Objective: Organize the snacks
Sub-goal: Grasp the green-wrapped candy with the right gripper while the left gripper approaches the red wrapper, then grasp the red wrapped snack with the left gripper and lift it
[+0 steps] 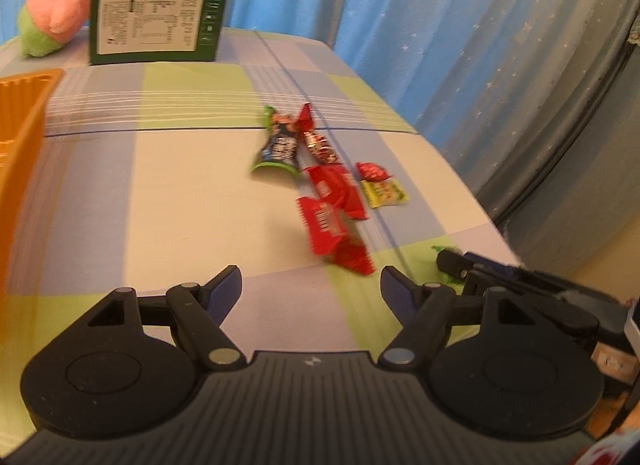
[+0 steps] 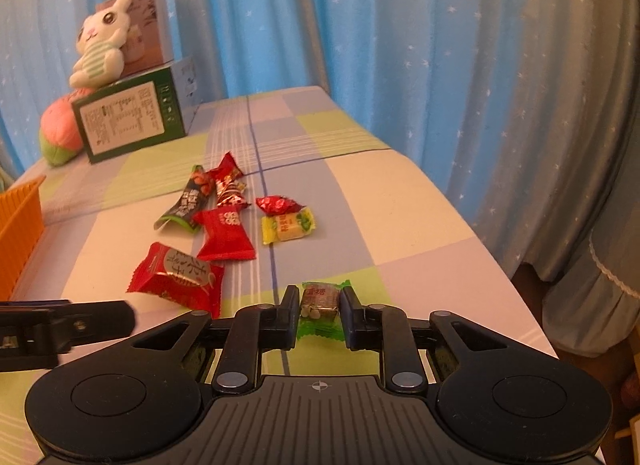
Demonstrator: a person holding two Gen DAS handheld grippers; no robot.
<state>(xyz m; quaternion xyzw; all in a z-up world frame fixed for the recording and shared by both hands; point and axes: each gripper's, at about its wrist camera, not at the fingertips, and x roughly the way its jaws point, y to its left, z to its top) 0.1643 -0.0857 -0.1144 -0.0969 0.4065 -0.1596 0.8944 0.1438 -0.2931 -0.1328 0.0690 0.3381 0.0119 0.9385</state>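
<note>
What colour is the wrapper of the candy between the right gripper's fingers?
Green, around a brown candy; clearest in the right wrist view.

Warm dim light; left view motion-blurred, fisheye bending at edges

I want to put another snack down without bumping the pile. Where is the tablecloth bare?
Bare: the wide stretch between the orange basket and the snack cluster, and the far end beside the green box, towards the curtain. Crowded: the table's middle, and the near edge around the green-wrapped candy.
</note>
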